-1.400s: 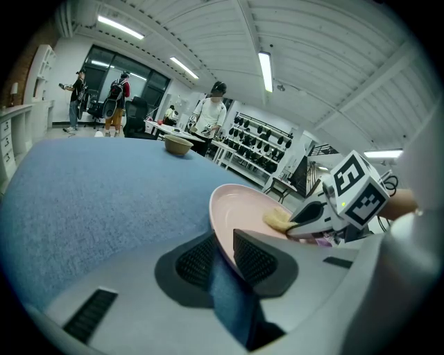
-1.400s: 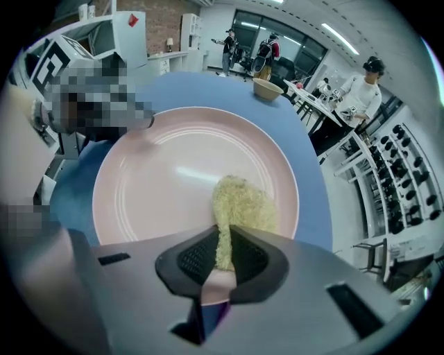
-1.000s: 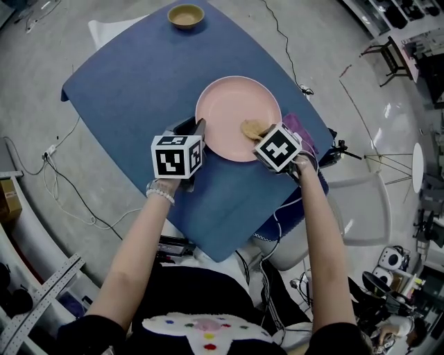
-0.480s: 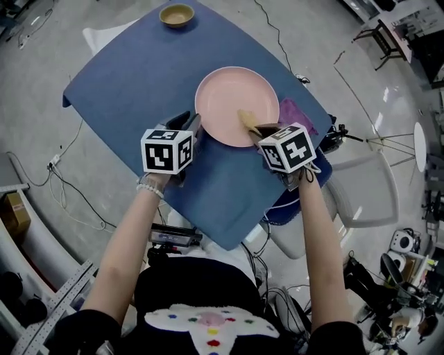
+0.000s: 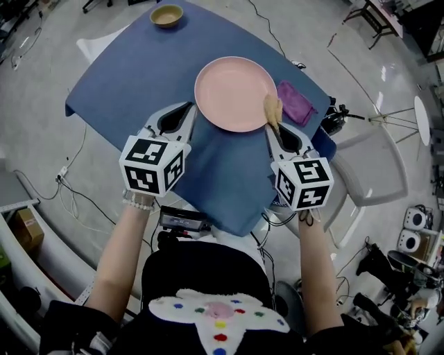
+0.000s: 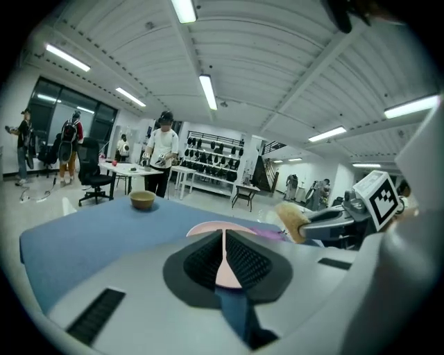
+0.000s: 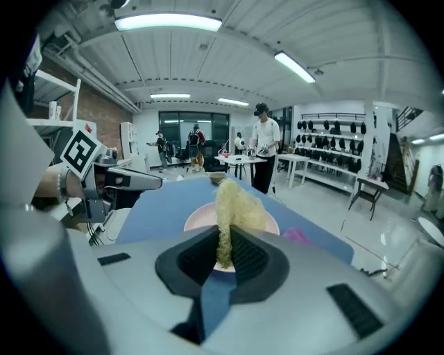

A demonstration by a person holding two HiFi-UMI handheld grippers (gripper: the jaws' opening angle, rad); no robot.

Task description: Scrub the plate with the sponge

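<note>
The pink plate [image 5: 232, 90] lies on the blue tablecloth [image 5: 139, 83]; it also shows in the left gripper view [image 6: 208, 227] and the right gripper view [image 7: 195, 220]. My right gripper [image 5: 272, 125] [image 7: 225, 243] is shut on the yellow sponge [image 5: 271, 109] [image 7: 232, 204], which stands upright by the plate's right rim. My left gripper [image 5: 187, 114] [image 6: 223, 239] hovers just off the plate's left near rim. Its jaws are closing, nearly together, with nothing between them. In the left gripper view the sponge [image 6: 291, 218] shows in the other gripper.
A purple cloth [image 5: 295, 102] lies right of the plate. A small tan bowl [image 5: 167, 15] stands at the table's far corner. Cables run over the floor around the table. People stand at tables [image 6: 128, 168] far behind.
Both grippers have drawn back toward me, away from the plate. The sponge has come off the plate's face and is now at its right rim. The left gripper has left the plate's edge.
</note>
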